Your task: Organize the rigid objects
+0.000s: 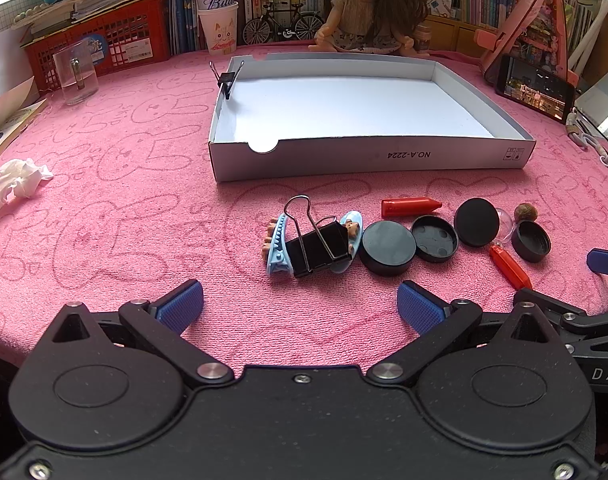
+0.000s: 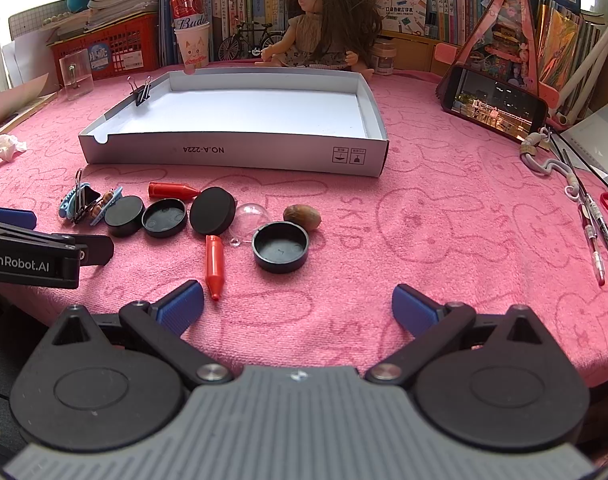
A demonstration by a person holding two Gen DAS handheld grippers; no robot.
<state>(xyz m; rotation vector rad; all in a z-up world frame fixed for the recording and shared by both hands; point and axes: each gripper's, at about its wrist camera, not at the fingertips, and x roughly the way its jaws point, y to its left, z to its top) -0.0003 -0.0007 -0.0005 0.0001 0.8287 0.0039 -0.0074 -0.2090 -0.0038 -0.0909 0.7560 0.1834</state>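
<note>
So the stuff to sort is strung out in a row on the pink towel [image 2: 443, 240], all of it just in front of the white box [image 1: 367, 156]. Going left to right along the box's front wall: a big black binder clip [image 1: 317, 246] lying on top of a blue hair clip [image 1: 278, 246], then a black disc [image 1: 387, 246], an upturned black cap [image 1: 434, 238], a tilted disc [image 1: 476, 222], a clear dome [image 2: 252, 216], a brown nut [image 2: 302, 216] and another black cap [image 2: 280, 246]. Two red crayon-shaped pieces too, one [image 1: 409, 207] close to the box, the other [image 2: 214, 266] nearer the cameras. The box is bare inside, with a small binder clip [image 1: 226, 80] pinched on its left wall.

Left gripper [image 1: 300, 306] and right gripper [image 2: 298, 306] both hang well short of the box, jaws spread wide, nothing in either.
</note>
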